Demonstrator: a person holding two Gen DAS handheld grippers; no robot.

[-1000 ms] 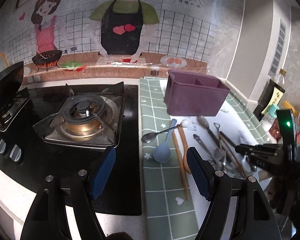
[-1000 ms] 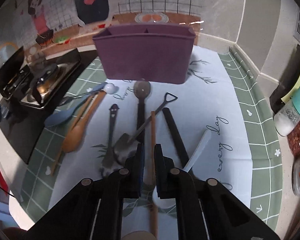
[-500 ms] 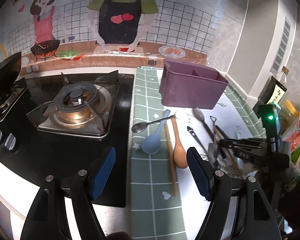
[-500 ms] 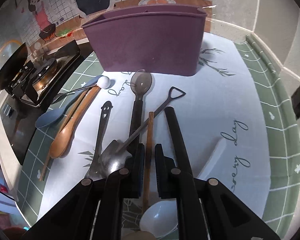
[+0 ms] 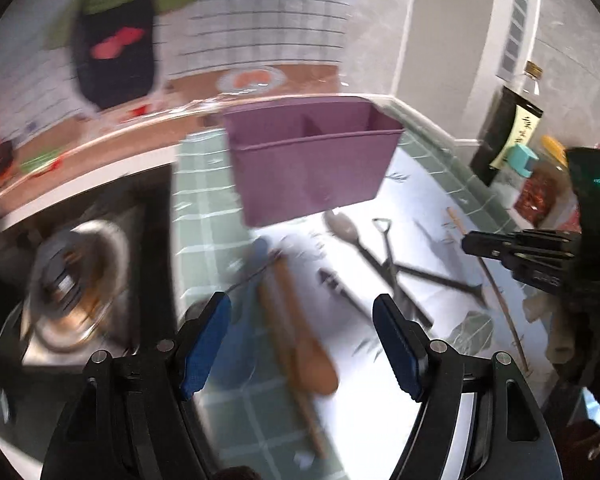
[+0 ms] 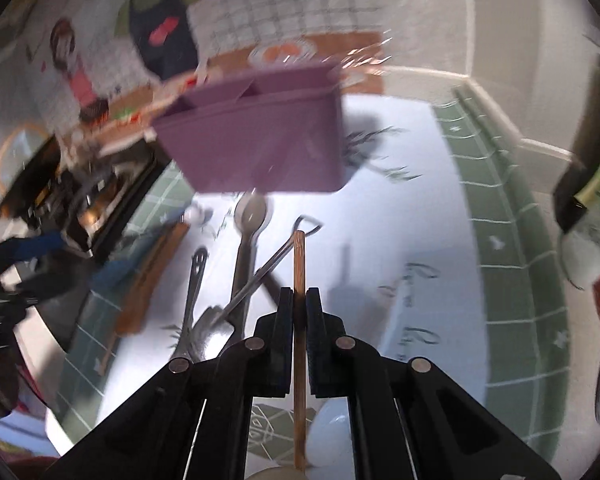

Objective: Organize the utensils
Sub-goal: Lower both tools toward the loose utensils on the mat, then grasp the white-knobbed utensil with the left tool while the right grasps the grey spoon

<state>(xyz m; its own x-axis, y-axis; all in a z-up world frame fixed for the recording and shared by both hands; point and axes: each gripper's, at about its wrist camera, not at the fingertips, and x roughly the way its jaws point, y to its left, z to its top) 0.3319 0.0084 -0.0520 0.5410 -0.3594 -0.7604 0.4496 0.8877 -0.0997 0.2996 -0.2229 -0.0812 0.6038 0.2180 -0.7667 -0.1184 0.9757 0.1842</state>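
Chopstick (image 6: 299, 280) clamped between the pads of my right gripper (image 6: 299, 312): the jaws are pressed together on the thin wooden stick, which runs straight along the line of the fingers, one end reaching out ahead of the tips and the other passing back beneath the tool. Directly ahead of that forward end, and beyond the utensils below, stands the purple caddy (image 6: 256, 148), upright on the patterned mat (image 6: 420, 240) with its divided top open. The stick's long axis thus points at the caddy's front wall, not at its mouth; in my judgement the coming move turns on lifting the forward end above the rim and tipping the stick steeper before letting it drop into a compartment. My right hand is plainly the nearer one to the caddy and carries the load, pitched downward over the mat.

My left gripper (image 5: 302, 344) has its blue pads wide apart with nothing between them, angled down above the wooden spoon (image 5: 308, 352) and, just beside it, the blue spoon (image 5: 240, 320), both lying lengthwise away from me toward the caddy. Loose on the mat remain a metal spoon (image 6: 247, 240), a shovel-handled spoon (image 6: 236, 300) and a dark-handled piece (image 5: 436, 280). Motion blur softens finer detail.
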